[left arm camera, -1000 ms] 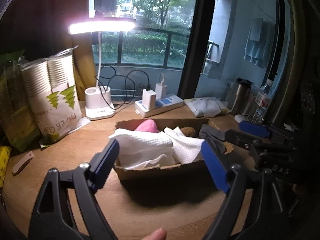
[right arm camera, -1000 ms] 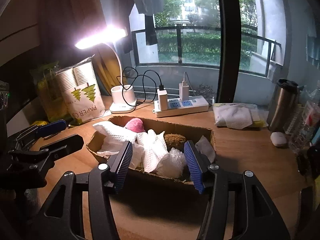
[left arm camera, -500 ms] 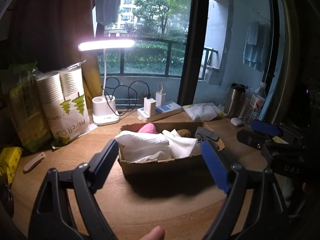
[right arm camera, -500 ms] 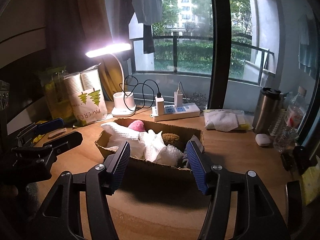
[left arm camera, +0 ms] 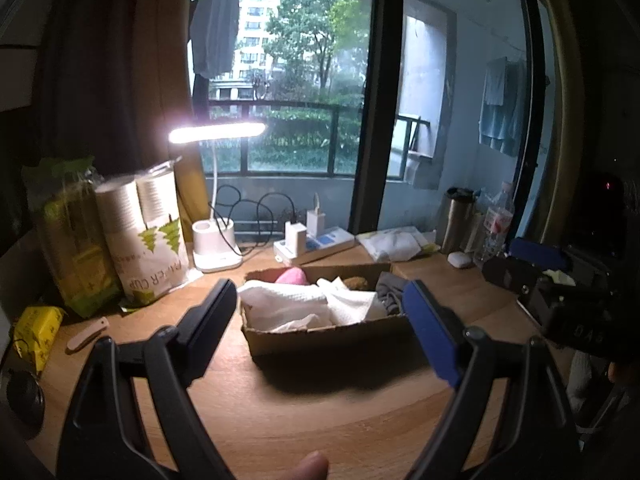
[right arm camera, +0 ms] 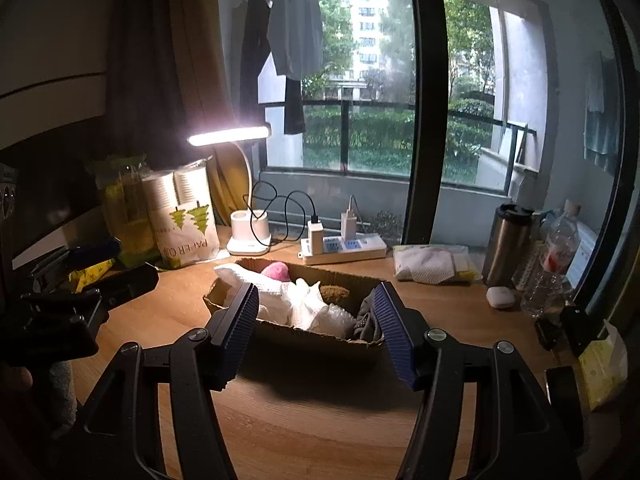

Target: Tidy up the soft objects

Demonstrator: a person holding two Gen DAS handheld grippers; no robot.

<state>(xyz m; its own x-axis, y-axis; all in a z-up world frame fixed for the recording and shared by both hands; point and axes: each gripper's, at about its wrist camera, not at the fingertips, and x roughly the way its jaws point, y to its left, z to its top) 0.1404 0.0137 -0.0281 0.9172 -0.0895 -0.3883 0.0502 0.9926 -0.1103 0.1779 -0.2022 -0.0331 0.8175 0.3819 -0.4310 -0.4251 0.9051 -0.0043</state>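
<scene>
Bag point(left arm camera: 154, 256) print reads "PAPER CUP" — beside lamp point(left arm camera: 216, 240); left gripper point(left arm camera: 320, 320) fingers spread, empty — right gripper point(right arm camera: 314, 330) fingers apart, empty.

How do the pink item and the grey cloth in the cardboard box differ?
The pink item is bright and rounded; the grey cloth is dull and crumpled into folds. The pink item sits at the far left corner of the cardboard box, by the lamp side, half hidden behind white towels; the grey cloth lies at the right end, against the near wall. Both rest inside the box, and neither gripper holds them.
</scene>
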